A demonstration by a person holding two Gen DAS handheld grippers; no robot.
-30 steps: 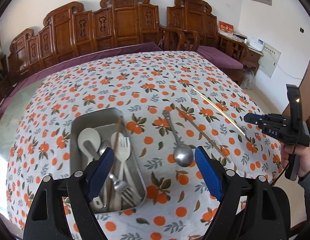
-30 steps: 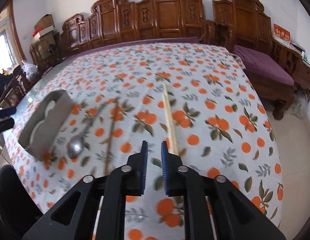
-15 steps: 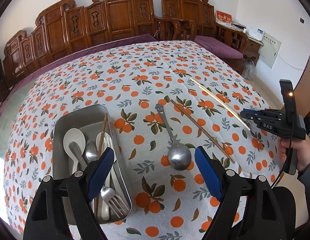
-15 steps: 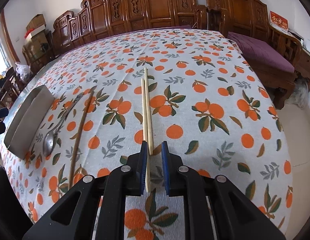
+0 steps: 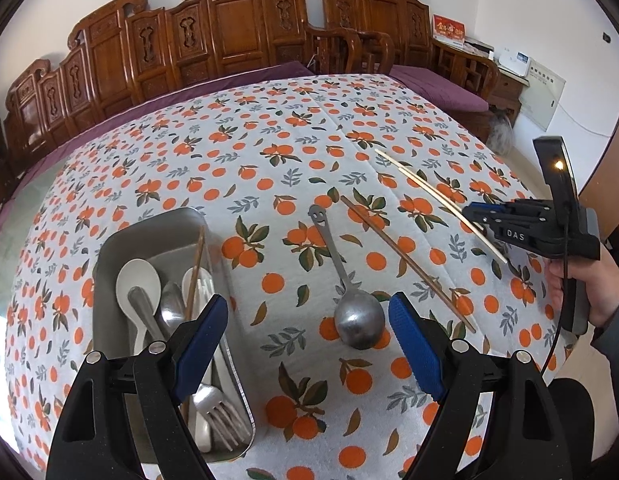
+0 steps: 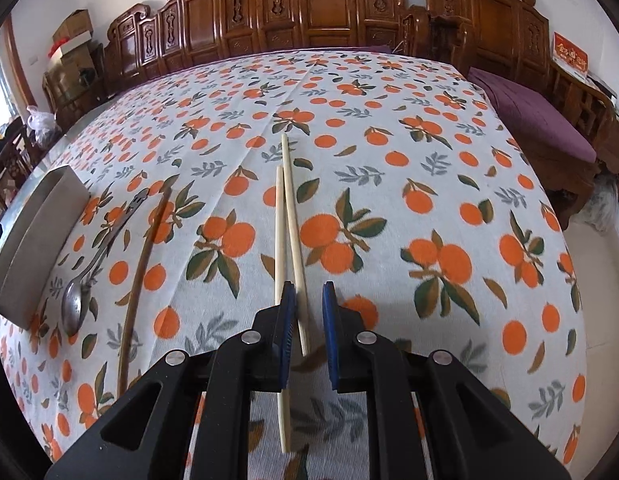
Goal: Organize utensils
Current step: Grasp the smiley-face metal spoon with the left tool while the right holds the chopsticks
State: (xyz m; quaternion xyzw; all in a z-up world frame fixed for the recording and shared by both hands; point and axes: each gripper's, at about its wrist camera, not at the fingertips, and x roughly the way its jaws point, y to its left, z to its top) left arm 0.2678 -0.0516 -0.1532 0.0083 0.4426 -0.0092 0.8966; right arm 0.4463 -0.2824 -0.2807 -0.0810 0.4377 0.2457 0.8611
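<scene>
A metal tray (image 5: 109, 256) at the left holds spoons, forks and a brown chopstick. A metal spoon (image 5: 357, 318) lies on the orange-print cloth beside it, with a brown chopstick (image 5: 405, 262) to its right. Two pale chopsticks (image 6: 287, 216) lie side by side further right. My left gripper (image 5: 307, 340) is open and empty, low over the cloth near the spoon's bowl. My right gripper (image 6: 309, 316) is slightly open above the near ends of the pale chopsticks; one chopstick lies between its jaws, the other passes under the left finger. It also shows in the left wrist view (image 5: 475, 214).
The tray also shows edge-on in the right wrist view (image 6: 33, 236), with the spoon (image 6: 75, 304) and brown chopstick (image 6: 139, 276) beside it. Carved wooden chairs (image 5: 229, 28) line the table's far side. The table edge drops off at the right (image 6: 589, 280).
My right gripper has come down and forward over the near ends of the pale chopsticks and its jaws have opened a little. My left gripper has drifted slightly; it stays open.
</scene>
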